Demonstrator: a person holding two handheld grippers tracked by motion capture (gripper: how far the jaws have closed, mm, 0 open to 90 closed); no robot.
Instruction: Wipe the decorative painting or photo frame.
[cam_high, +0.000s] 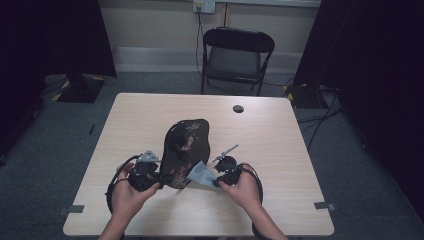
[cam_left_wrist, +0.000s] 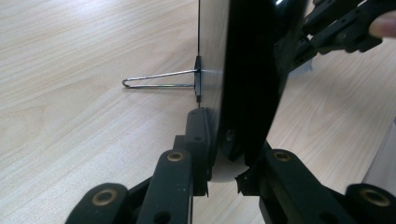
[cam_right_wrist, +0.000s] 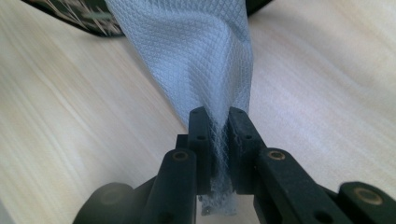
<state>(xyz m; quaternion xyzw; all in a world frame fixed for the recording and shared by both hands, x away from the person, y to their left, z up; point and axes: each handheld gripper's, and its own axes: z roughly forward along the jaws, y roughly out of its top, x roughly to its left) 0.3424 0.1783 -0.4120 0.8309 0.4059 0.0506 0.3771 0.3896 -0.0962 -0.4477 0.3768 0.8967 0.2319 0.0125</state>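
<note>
A black folding chair stands behind the wooden table on grey carpet, black curtains either side

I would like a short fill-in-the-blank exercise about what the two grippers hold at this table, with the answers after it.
1. The right gripper is shut on a pale blue ____.
2. The left gripper grips the bottom edge of a dark board with a ____ pattern.
3. The board stands on a ____ table.
4. Behind the table stands a black folding ____.

Missing words: cloth; flower; wooden; chair
</note>
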